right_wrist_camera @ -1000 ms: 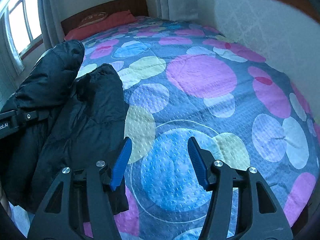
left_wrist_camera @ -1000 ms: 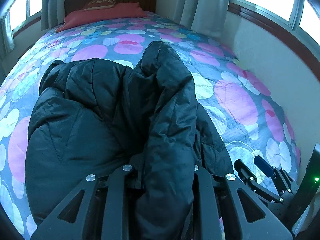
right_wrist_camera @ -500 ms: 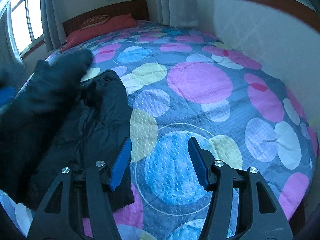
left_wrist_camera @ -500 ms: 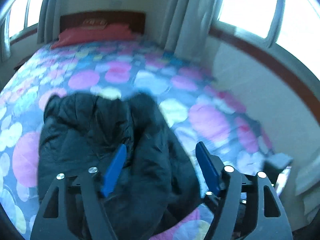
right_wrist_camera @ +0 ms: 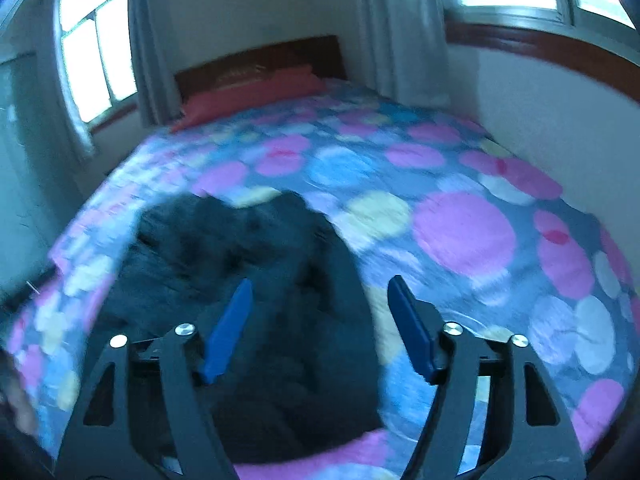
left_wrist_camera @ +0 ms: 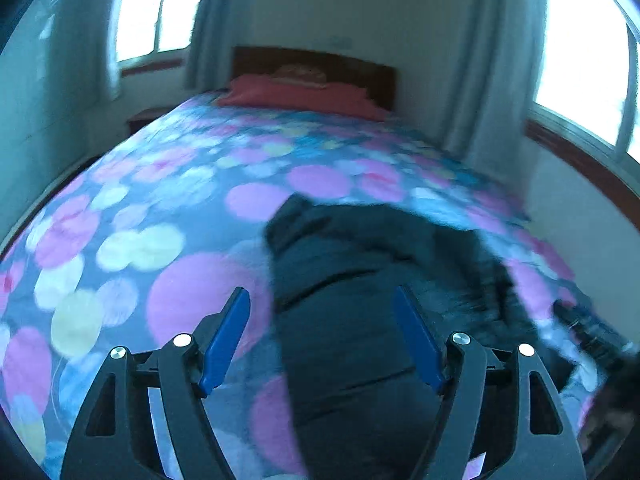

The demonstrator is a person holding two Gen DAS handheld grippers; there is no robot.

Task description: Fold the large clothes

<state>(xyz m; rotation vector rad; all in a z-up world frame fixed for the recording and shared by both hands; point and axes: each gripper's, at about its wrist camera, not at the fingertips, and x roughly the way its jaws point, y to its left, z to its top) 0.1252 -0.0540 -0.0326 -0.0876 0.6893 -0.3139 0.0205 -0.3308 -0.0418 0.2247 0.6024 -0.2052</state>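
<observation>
A black padded jacket (left_wrist_camera: 360,300) lies bunched on the near part of the bed, blurred by motion; it also shows in the right wrist view (right_wrist_camera: 248,272). My left gripper (left_wrist_camera: 322,340) is open and empty, held above the jacket's left edge. My right gripper (right_wrist_camera: 320,328) is open and empty, above the jacket's right side. Nothing sits between either pair of blue pads.
The bed (left_wrist_camera: 180,200) has a cover with pink, blue and yellow circles. A red pillow (left_wrist_camera: 296,94) and a dark wooden headboard (right_wrist_camera: 260,62) are at the far end. A wall (right_wrist_camera: 560,112) runs along the right side. Windows and curtains stand behind.
My left gripper has let go of the jacket fold, opened and pulled back. Both grippers have risen and swung, the right one toward the left over the jacket.
</observation>
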